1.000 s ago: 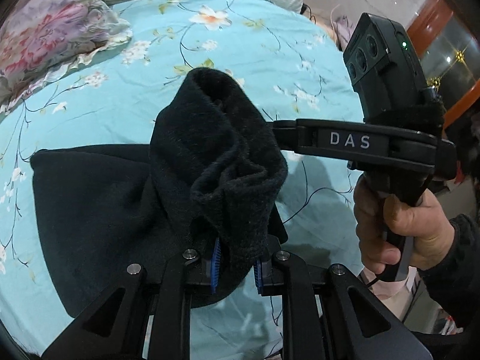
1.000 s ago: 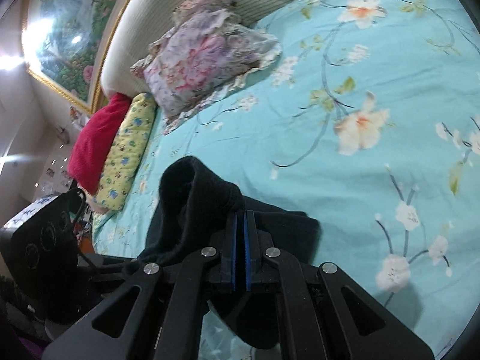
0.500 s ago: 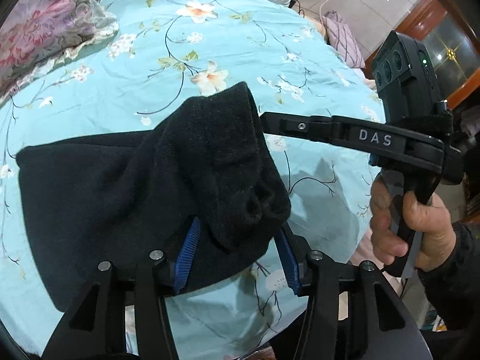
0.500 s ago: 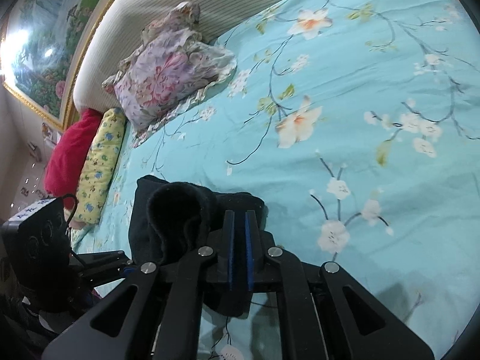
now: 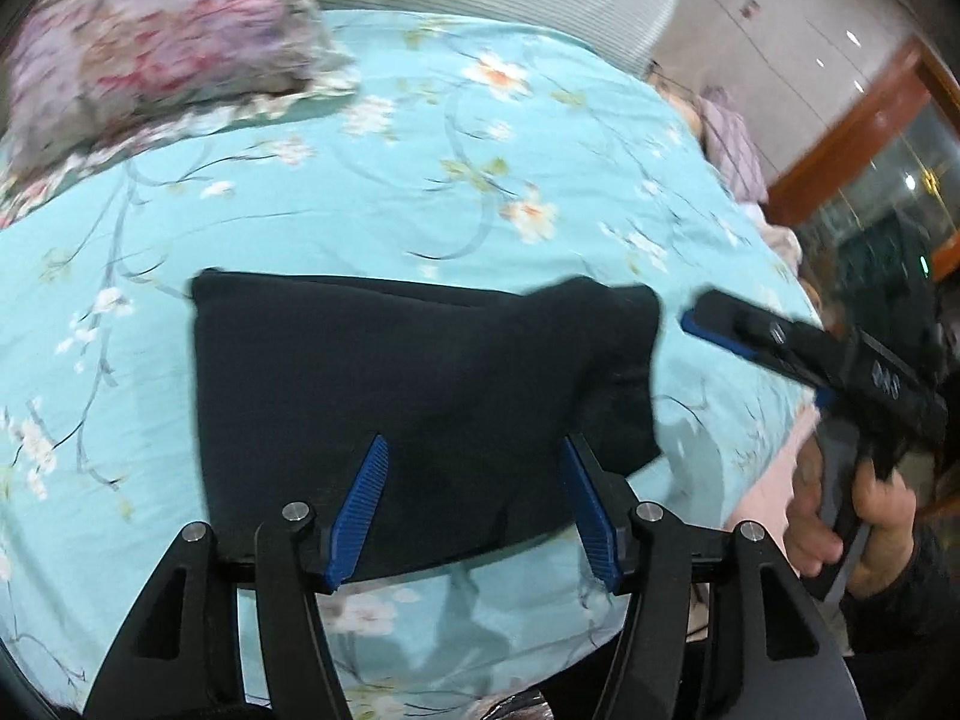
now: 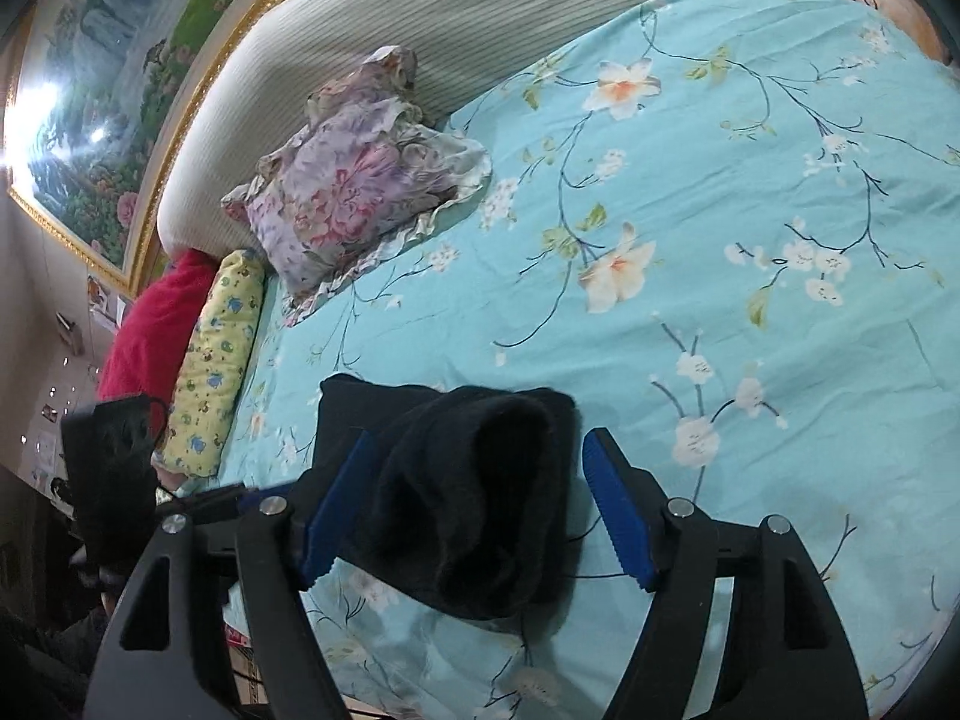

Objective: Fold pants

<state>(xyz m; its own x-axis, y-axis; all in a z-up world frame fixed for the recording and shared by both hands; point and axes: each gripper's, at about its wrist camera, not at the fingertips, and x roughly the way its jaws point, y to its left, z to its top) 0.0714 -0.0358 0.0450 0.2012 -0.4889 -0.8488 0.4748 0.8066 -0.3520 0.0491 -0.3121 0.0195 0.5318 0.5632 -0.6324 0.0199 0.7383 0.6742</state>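
The black pants (image 5: 384, 384) lie folded in a compact bundle on the turquoise floral bedsheet (image 5: 420, 180), near the bed's front edge. My left gripper (image 5: 471, 507) is open, its blue pads on either side of the bundle's near edge, holding nothing. My right gripper (image 6: 474, 507) is open too, its pads astride the bundle's bunched, rounded end (image 6: 480, 480). In the left wrist view the right gripper (image 5: 840, 360) sits just right of the pants, apart from them. That view is motion-blurred.
A floral ruffled pillow (image 6: 354, 192) lies at the head of the bed against a ribbed headboard (image 6: 420, 30). A yellow patterned bolster (image 6: 216, 354) and a red cushion (image 6: 156, 324) lie at the left. The sheet's front edge (image 5: 540, 648) is close below the grippers.
Both grippers have let go of the pants and opened. The raised fabric has dropped onto the folded bundle. The right gripper has pulled back to the right, clear of the cloth.
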